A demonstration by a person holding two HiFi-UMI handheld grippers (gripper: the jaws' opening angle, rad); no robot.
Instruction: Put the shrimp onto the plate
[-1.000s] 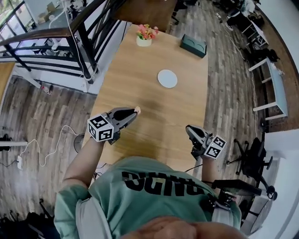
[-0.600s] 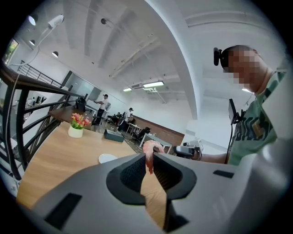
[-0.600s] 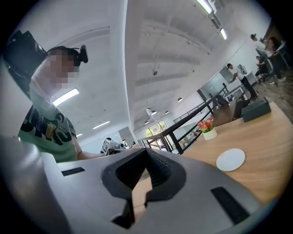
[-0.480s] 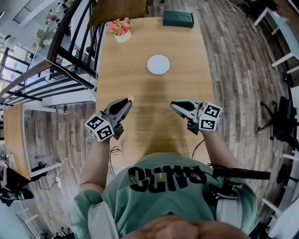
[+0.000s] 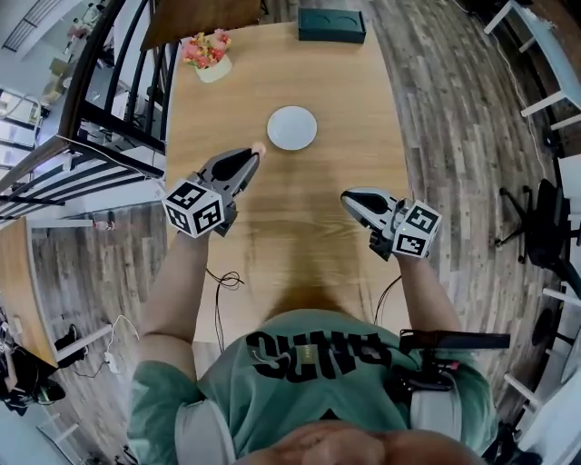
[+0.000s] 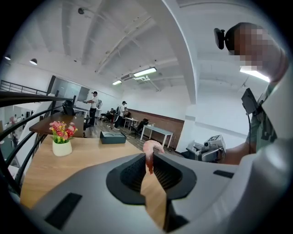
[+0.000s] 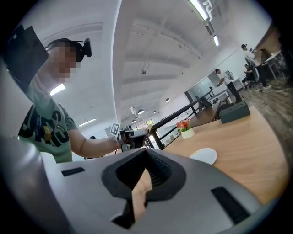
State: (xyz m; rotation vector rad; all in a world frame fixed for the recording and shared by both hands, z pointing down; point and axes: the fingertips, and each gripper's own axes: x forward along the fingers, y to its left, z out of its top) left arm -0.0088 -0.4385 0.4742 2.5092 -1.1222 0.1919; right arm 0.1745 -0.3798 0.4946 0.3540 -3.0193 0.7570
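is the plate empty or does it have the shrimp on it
Empty: the white plate is bare, and the shrimp is pinched in the left claw.

- Smooth light wood, satin sheen: table [image 5: 309, 227]
- White, smooth, glazed look: plate [image 5: 291, 128]
- Pink, glossy: shrimp [image 6: 151, 147]
- Matt grey plastic: left gripper [image 6: 149, 158]
- Wood planks: floor [image 5: 454, 136]

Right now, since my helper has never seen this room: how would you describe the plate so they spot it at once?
Find the long wooden table. Past its middle, short of the flower pot and the dark box at the far end, lies the plate. It is the only flat, round, white thing there.
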